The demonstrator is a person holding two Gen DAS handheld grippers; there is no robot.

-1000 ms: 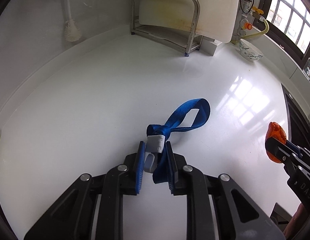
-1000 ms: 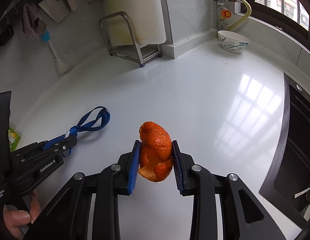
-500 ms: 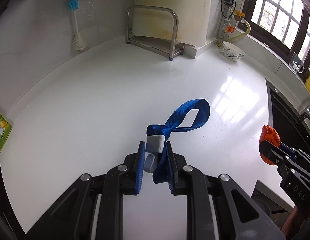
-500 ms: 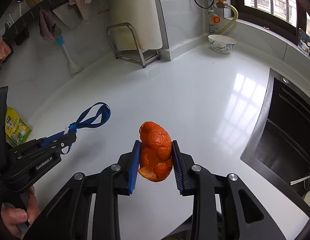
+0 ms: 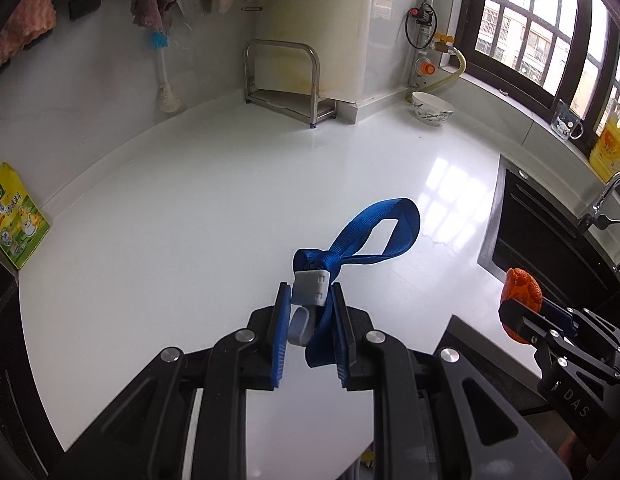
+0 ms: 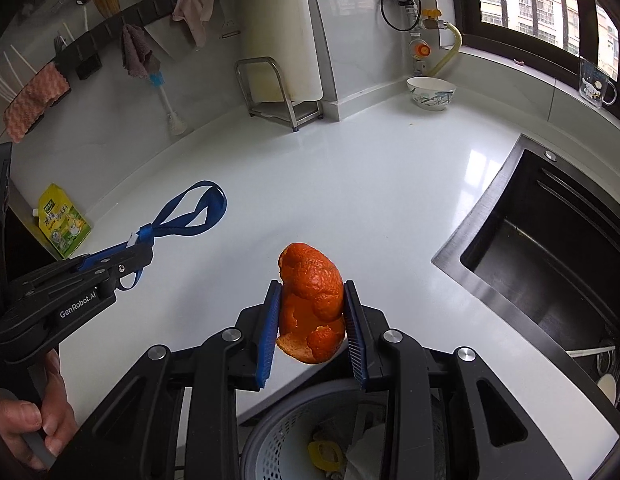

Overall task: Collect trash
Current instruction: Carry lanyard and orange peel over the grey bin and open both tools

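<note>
The right claw point(image 6: 310, 320) is clamped on a curled orange peel point(image 6: 312, 300), held low in the frame's middle above the white worktop point(image 6: 350, 184), with a perforated grey waste basket point(image 6: 285, 436) at the bottom edge. The left claw point(image 5: 310, 332) pinches a blue webbing strap point(image 5: 370, 232) by its grey clip point(image 5: 311, 288). The strap's loop juts out free (and could snag the basket rim); releasing the peel short of the basket would likely drop it on the worktop.

Open white counter point(image 6: 350, 184); rack point(image 6: 277, 92), bowl point(image 6: 431, 93) along wall
</note>
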